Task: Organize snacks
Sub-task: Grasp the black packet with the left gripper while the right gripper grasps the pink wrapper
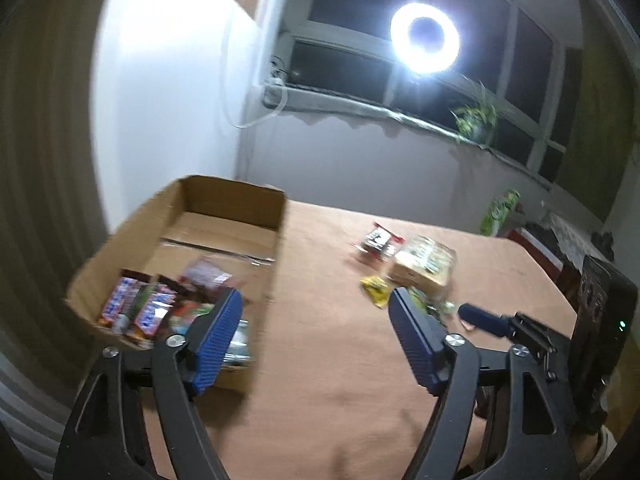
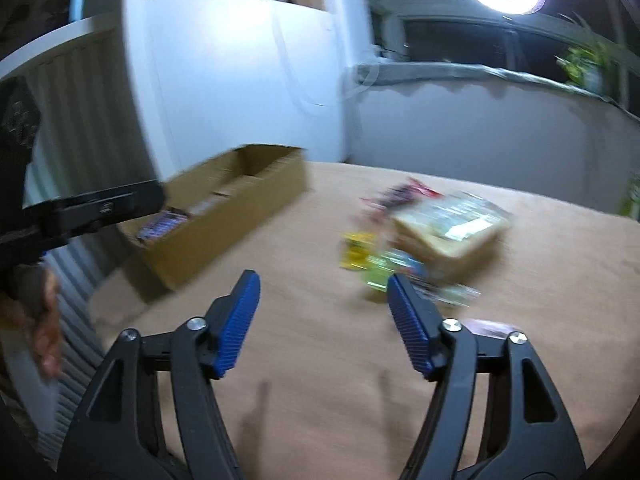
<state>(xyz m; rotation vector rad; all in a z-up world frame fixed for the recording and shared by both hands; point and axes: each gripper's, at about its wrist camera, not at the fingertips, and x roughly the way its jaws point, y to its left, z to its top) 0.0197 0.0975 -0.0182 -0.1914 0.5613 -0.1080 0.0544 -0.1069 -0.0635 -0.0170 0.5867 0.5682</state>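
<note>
Tan tablecloth (image 1: 332, 360) fills the left wrist view: the left gripper (image 1: 316, 300) gapes wide and empty, snacks (image 1: 144, 312) in the cardboard box (image 1: 236, 200) at left. Right wrist view: right gripper (image 2: 324, 284) wide, empty, loose packets (image 2: 400, 240) beyond.

Black tongs (image 1: 316, 322), ribbed blue pads (image 2: 240, 320), silver screws.

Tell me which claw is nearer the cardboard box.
Left. The left claw hangs open at the cardboard box, one finger over the near snack-filled end. The right claw is open over bare tablecloth, apart from the box, closer to the loose snacks.
</note>
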